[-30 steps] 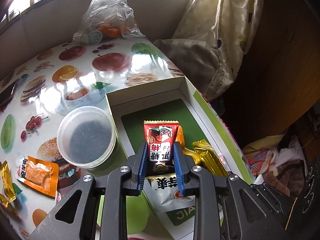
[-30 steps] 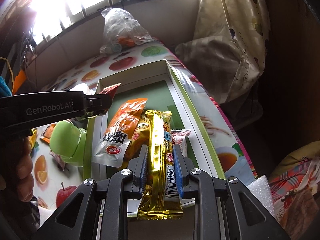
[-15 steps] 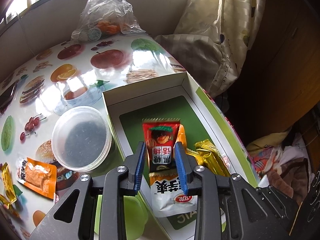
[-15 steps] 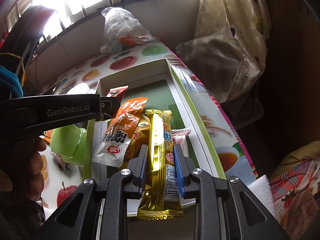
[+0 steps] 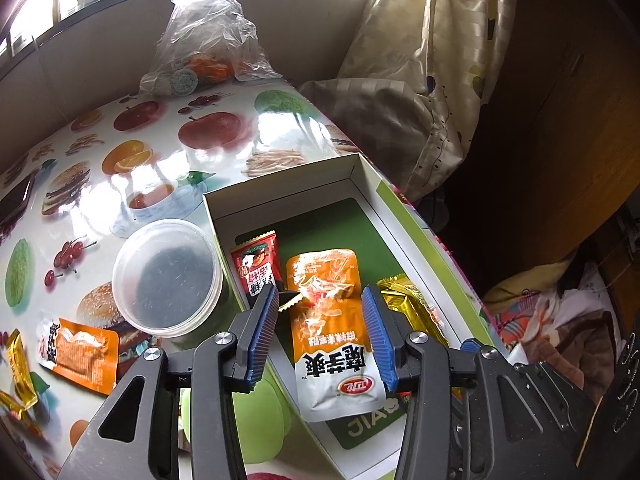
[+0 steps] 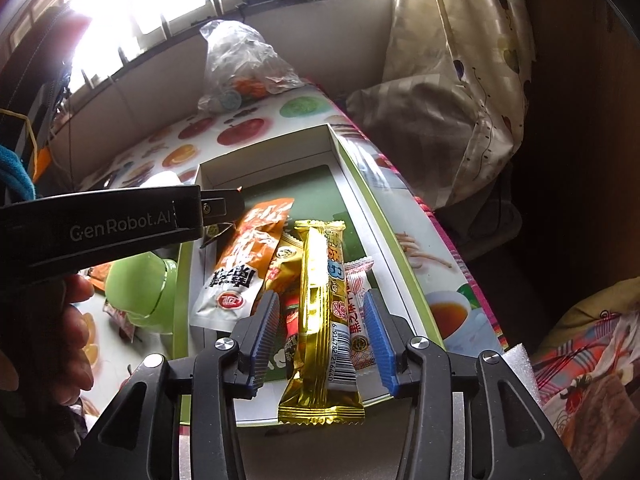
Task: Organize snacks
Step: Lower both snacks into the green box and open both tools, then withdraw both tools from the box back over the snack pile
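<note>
A white box with a green floor sits on the fruit-print table and holds several snack packets. My left gripper is open above it. The red packet lies against the box's left wall. An orange-and-white packet lies between the open jaws. My right gripper is open too, over a gold bar packet whose near end hangs over the box's front edge. The left gripper's arm crosses the right wrist view.
A round clear plastic tub stands left of the box. An orange packet and gold wrappers lie on the table at left. A green round container stands by the box's near left corner. A clear bag sits at the back.
Both grippers have opened. The left let go of the red packet, which now lies in the box by its left wall. The right released the gold bar packet.
</note>
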The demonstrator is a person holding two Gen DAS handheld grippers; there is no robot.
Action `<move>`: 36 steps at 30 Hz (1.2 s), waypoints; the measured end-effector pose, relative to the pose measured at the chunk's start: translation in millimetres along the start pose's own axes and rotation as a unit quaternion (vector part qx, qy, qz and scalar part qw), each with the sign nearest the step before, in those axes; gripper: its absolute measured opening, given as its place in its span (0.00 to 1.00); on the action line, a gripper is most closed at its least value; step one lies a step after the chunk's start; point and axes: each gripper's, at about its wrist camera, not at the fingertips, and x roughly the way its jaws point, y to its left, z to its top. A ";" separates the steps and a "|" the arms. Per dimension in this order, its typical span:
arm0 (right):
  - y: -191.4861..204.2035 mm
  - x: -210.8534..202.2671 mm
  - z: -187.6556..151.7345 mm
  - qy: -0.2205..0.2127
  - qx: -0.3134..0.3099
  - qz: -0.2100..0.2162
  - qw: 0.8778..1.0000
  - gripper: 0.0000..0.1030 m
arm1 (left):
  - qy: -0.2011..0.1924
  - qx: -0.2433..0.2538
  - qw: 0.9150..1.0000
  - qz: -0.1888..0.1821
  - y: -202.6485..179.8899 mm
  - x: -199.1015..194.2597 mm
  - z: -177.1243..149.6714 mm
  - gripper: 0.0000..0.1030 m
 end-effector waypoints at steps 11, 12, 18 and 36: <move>7.8 -18.0 0.4 -0.020 0.002 0.000 1.000 0.49 | -0.039 0.012 0.999 0.005 0.7 -40.1 -10.9 0.45; 8.9 -19.3 0.4 -0.022 0.001 0.001 1.000 0.49 | -0.042 0.010 0.999 0.004 1.6 -43.9 -12.2 0.45; 18.6 -26.6 -0.9 -0.028 -0.005 0.004 1.000 0.50 | -0.058 0.008 0.998 0.013 8.8 -62.4 -22.3 0.45; 59.7 -41.0 -4.1 -0.043 -0.035 0.030 0.998 0.50 | -0.096 -0.059 0.991 0.067 81.5 -111.9 -74.0 0.45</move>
